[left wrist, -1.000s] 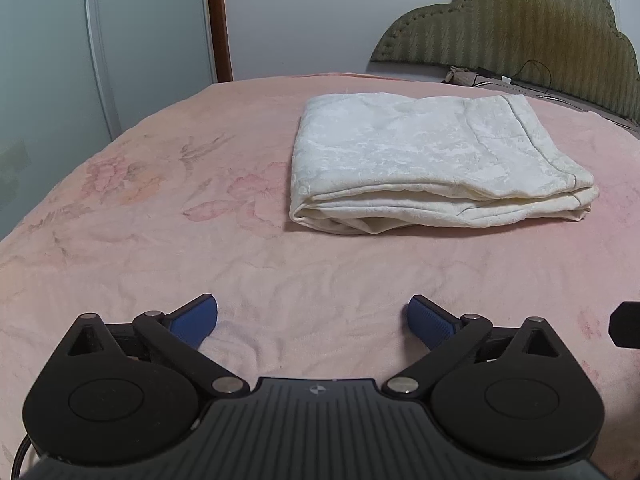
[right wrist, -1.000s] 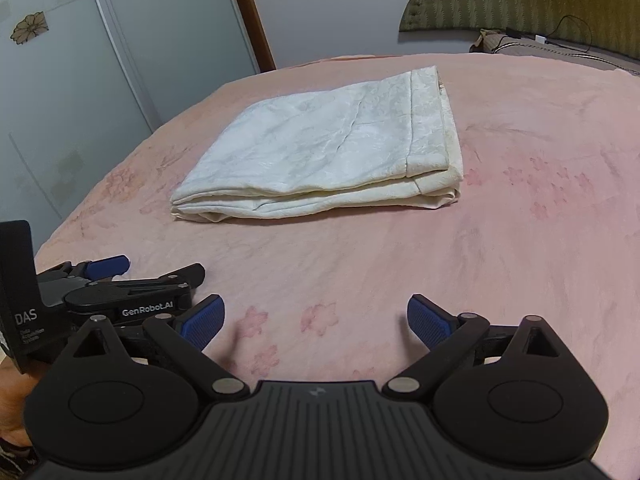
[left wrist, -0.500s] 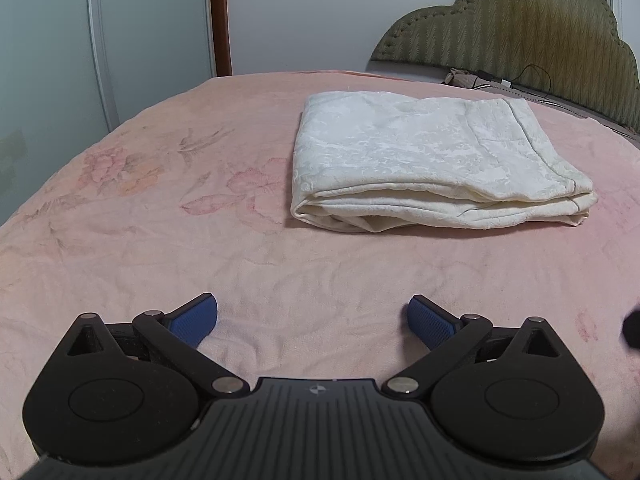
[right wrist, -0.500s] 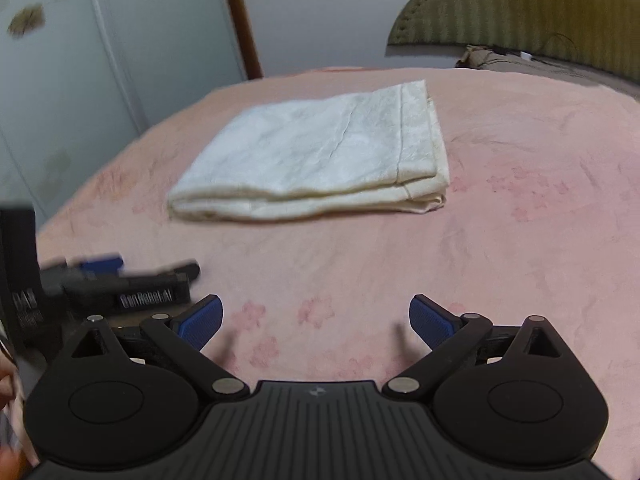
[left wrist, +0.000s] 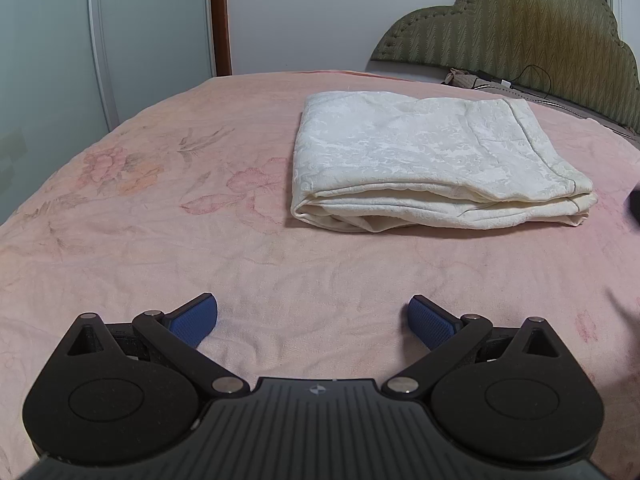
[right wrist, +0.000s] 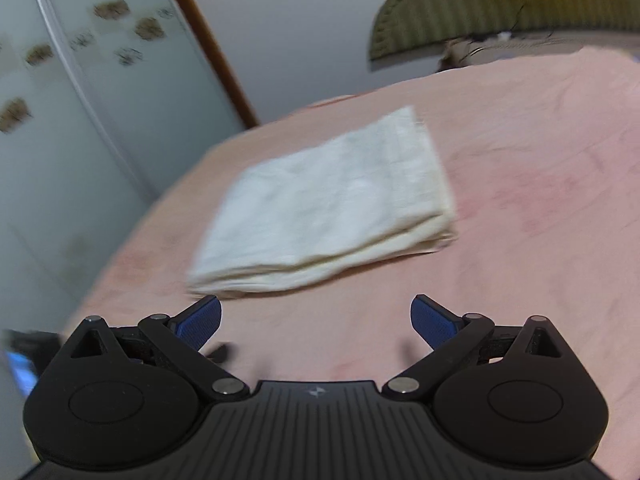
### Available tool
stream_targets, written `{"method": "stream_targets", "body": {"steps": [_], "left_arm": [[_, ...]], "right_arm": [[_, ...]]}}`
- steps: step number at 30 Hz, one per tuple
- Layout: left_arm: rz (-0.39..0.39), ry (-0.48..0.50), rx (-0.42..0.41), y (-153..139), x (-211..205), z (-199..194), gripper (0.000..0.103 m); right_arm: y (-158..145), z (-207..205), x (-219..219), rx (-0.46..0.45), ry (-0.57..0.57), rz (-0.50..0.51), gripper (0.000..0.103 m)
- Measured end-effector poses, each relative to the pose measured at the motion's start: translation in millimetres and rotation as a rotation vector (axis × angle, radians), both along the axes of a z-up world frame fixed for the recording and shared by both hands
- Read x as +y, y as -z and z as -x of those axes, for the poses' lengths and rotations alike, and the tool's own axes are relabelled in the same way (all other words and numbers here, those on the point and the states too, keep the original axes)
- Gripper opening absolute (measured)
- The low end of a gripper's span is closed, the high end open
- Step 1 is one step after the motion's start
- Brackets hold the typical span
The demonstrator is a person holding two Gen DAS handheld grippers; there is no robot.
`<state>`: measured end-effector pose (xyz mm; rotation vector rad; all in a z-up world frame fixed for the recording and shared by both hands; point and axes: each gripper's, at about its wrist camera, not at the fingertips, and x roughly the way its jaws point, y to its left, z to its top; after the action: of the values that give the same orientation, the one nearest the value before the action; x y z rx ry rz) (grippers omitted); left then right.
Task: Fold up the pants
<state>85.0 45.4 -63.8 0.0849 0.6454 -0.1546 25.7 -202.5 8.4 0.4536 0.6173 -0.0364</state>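
Cream-white pants [left wrist: 424,164] lie folded into a flat rectangle on the pink bed, with the layered edges facing me. They also show, blurred, in the right wrist view [right wrist: 324,208]. My left gripper [left wrist: 313,322] is open and empty, low over the bedspread, well short of the pants. My right gripper [right wrist: 316,320] is open and empty, also short of the pants, and its view is tilted and blurred by motion.
A pink floral bedspread [left wrist: 160,220] covers the bed. An olive padded headboard [left wrist: 520,40] stands at the back right, with a cable and small items at its foot. Glass wardrobe doors [left wrist: 120,40] stand to the left. The right gripper's edge [left wrist: 634,204] shows at far right.
My right gripper has risen and tilted, so its view has swung and blurred. The left gripper has slid out to that view's left edge. The left gripper has barely moved. The pants lie as before.
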Motion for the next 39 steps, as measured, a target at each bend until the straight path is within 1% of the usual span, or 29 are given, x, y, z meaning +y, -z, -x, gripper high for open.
{"method": "stream_targets", "body": {"steps": [3,5,7,9,11,14,19,23,34,39], "left_arm": [[0.000,0.000,0.000,0,0,0,0.103],[0.000,0.000,0.000,0,0,0,0.103],[0.000,0.000,0.000,0,0,0,0.103],[0.000,0.000,0.000,0,0,0,0.103],[0.000,0.000,0.000,0,0,0,0.103],[0.000,0.000,0.000,0,0,0,0.103],[0.000,0.000,0.000,0,0,0,0.103],[0.000,0.000,0.000,0,0,0,0.103],[0.000,0.000,0.000,0,0,0,0.103],[0.000,0.000,0.000,0,0,0,0.103]], "right_arm": [[19,-5,-5,0.047,0.050,0.073,0.102],[30,-7,-3,0.069,0.073,0.145,0.102],[39,-8,3,0.082,0.078,0.230,0.102],[46,-9,8,0.096,0.063,0.275,0.102],[53,-8,13,0.103,0.041,0.270,0.102],[58,-7,23,0.088,0.058,0.318,0.103],[60,-10,32,0.086,0.061,0.339,0.103],[60,-10,30,0.085,0.060,0.324,0.103],[60,-10,31,0.087,0.060,0.329,0.103],[60,-10,36,0.094,0.082,0.335,0.103]]}}
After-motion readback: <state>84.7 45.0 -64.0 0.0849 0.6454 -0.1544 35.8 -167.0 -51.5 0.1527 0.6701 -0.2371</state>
